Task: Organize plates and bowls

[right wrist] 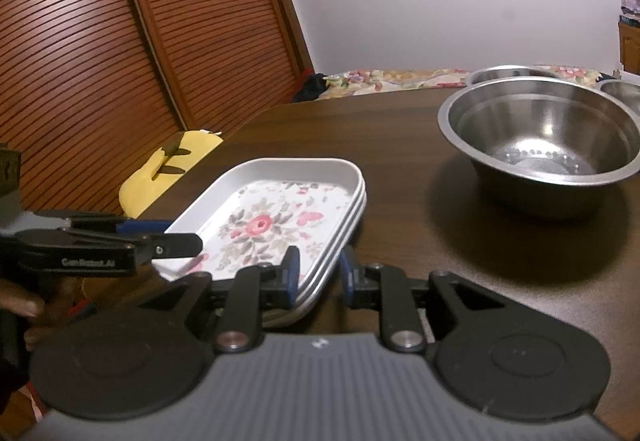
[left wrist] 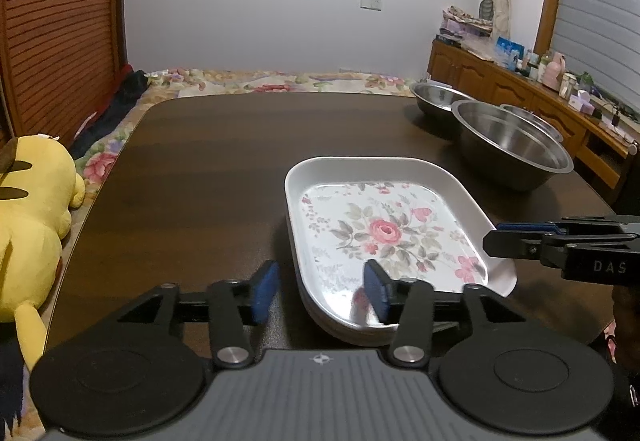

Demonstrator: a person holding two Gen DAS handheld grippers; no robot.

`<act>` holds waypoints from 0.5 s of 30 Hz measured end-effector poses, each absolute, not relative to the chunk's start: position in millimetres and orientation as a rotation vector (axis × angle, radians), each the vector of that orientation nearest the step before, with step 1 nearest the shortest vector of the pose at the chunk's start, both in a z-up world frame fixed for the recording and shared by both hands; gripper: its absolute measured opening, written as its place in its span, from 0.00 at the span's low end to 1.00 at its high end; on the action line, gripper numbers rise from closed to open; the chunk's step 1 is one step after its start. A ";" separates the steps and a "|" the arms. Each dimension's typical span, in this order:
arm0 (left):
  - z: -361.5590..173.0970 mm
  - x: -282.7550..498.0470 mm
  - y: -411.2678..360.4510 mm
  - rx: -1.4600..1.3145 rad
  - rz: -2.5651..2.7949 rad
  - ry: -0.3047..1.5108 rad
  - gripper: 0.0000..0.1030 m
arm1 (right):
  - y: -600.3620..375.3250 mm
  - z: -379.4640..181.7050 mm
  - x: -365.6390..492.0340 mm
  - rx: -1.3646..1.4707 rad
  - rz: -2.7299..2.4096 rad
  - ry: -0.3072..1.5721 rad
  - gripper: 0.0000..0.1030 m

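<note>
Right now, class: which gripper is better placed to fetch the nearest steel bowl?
Probably the right gripper: the nearest bowl lies ahead on its side, while the left gripper sits across the plates from it.

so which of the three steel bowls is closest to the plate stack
The big steel bowl, at the front of the group. It sits just beyond the floral plate stack; the other two bowls lie behind it, farther from the plates.

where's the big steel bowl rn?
The big steel bowl sits on the dark table, right of the stacked floral plates in both wrist views, with two more steel bowls just behind it.
</note>
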State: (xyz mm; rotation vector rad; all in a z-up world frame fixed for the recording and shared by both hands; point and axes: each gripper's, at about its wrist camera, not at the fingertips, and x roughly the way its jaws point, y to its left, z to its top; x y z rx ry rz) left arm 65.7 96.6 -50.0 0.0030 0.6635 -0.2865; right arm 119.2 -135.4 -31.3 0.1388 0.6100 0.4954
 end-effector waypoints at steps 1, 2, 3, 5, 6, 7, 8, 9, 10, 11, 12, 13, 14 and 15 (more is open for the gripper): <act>-49.1 65.2 96.6 0.001 -0.287 0.660 0.56 | -136.1 -30.7 119.0 0.138 0.490 0.606 0.23; -48.1 64.8 96.4 -0.001 -0.288 0.658 0.59 | -137.3 -30.0 118.9 0.140 0.486 0.603 0.23; -46.8 64.2 96.4 -0.003 -0.287 0.655 0.62 | -138.5 -29.1 119.0 0.144 0.483 0.600 0.23; -43.4 63.6 94.9 0.001 -0.283 0.645 0.68 | -142.2 -26.2 118.6 0.152 0.477 0.589 0.30; -41.1 63.0 94.5 0.002 -0.285 0.638 0.69 | -144.2 -24.5 118.3 0.155 0.473 0.582 0.32; -39.1 63.1 94.0 0.001 -0.286 0.635 0.70 | -146.5 -22.4 118.0 0.158 0.470 0.574 0.35; -36.4 63.0 93.3 0.001 -0.287 0.628 0.72 | -148.8 -20.3 117.8 0.158 0.465 0.566 0.36; -34.4 63.4 92.3 0.001 -0.289 0.620 0.73 | -151.0 -18.4 117.8 0.158 0.459 0.559 0.37; -31.7 63.8 91.0 0.001 -0.291 0.612 0.74 | -154.0 -16.0 118.1 0.157 0.453 0.550 0.38; -29.1 64.8 89.2 0.001 -0.294 0.606 0.74 | -156.8 -13.8 118.8 0.155 0.444 0.541 0.43; -26.6 66.0 87.3 0.002 -0.296 0.600 0.74 | -161.0 -11.4 119.0 0.155 0.435 0.531 0.45; -24.2 67.8 84.9 0.003 -0.299 0.593 0.75 | -165.2 -8.9 119.3 0.155 0.426 0.519 0.49; -21.7 69.8 82.0 0.003 -0.301 0.584 0.76 | -169.9 -6.7 119.9 0.156 0.414 0.508 0.51; -19.2 71.5 79.4 0.002 -0.304 0.578 0.76 | -175.8 -3.8 120.2 0.157 0.400 0.496 0.52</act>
